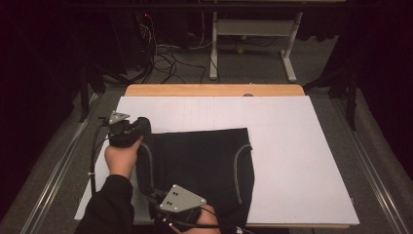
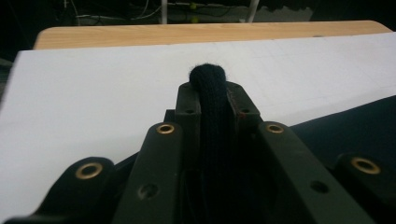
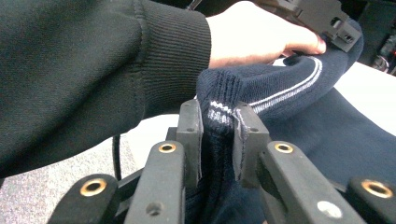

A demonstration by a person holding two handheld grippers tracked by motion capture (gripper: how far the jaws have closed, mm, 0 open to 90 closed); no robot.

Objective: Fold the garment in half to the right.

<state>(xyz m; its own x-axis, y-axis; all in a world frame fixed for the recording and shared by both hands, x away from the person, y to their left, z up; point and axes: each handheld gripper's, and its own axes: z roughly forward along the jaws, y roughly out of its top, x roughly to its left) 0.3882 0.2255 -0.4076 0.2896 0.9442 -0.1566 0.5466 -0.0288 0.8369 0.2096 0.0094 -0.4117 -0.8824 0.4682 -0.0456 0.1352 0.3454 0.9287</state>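
A dark navy sweater (image 1: 204,165) with pale stripe trim lies on the white board (image 1: 292,146), over the board's near left part, reaching its near edge. The left tool (image 2: 212,93) is clamped on a bunched fold at the sweater's far left corner. The right tool (image 3: 217,121) is clamped on the ribbed, striped edge at its near left corner. The board covers the wooden desk (image 1: 214,90).

High view: above the near edge of the white board (image 1: 292,146), facing forward and down, far off.
Left gripper view: low over the board's far left part, facing its wooden far edge, very near.
Right gripper view: at the board's near edge, facing leftward, close.
Shared: the dark garment (image 1: 204,161) on the board.
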